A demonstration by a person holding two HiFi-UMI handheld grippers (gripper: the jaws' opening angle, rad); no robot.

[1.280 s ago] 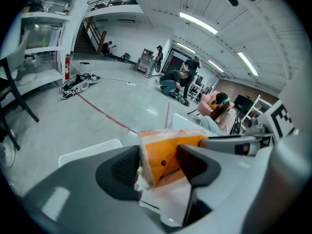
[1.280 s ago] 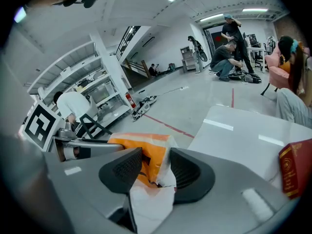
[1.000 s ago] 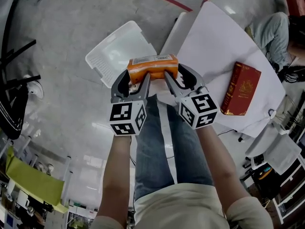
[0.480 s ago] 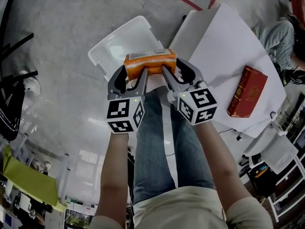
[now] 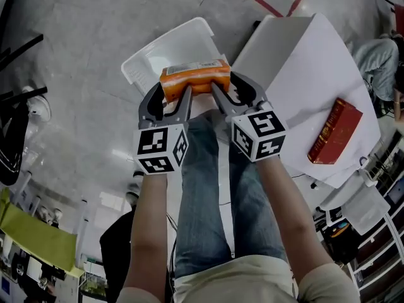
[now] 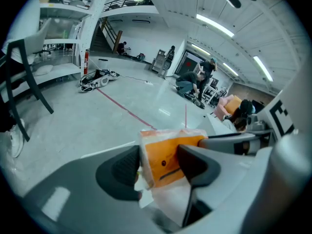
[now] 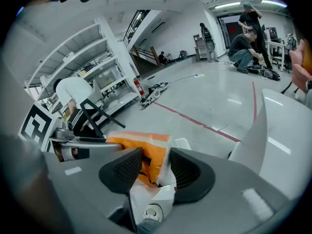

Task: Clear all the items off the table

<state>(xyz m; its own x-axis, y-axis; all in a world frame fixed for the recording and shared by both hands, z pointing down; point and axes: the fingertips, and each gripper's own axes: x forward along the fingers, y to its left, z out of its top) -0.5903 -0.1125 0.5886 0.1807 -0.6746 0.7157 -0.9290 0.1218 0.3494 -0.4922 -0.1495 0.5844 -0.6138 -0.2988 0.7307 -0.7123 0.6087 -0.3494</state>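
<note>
Orange plastic-wrapped pack (image 5: 194,76), pinched at its ends by left gripper (image 5: 175,96) and right gripper (image 5: 226,90), has drifted further over the white plastic basket (image 5: 151,59), seemingly ready to drop.

- Our left gripper (image 6: 161,165) has its two dark, ribbed pads pressed on either side of one end of an orange pack (image 6: 166,150); clear wrapping crumples below the pads.
- The pack reaches away to the right, where the right gripper (image 6: 217,141) meets its far end, the marker cube (image 6: 282,121) behind it.
- Beyond the pack we see pale, glossy floor crossed by a red line (image 6: 124,110).
- A black chair (image 6: 22,77) stands at the left edge, by white shelves (image 6: 58,33).
- Far off, people (image 6: 187,82) crouch on the floor near a doorway, under long ceiling lights (image 6: 214,26).
</note>
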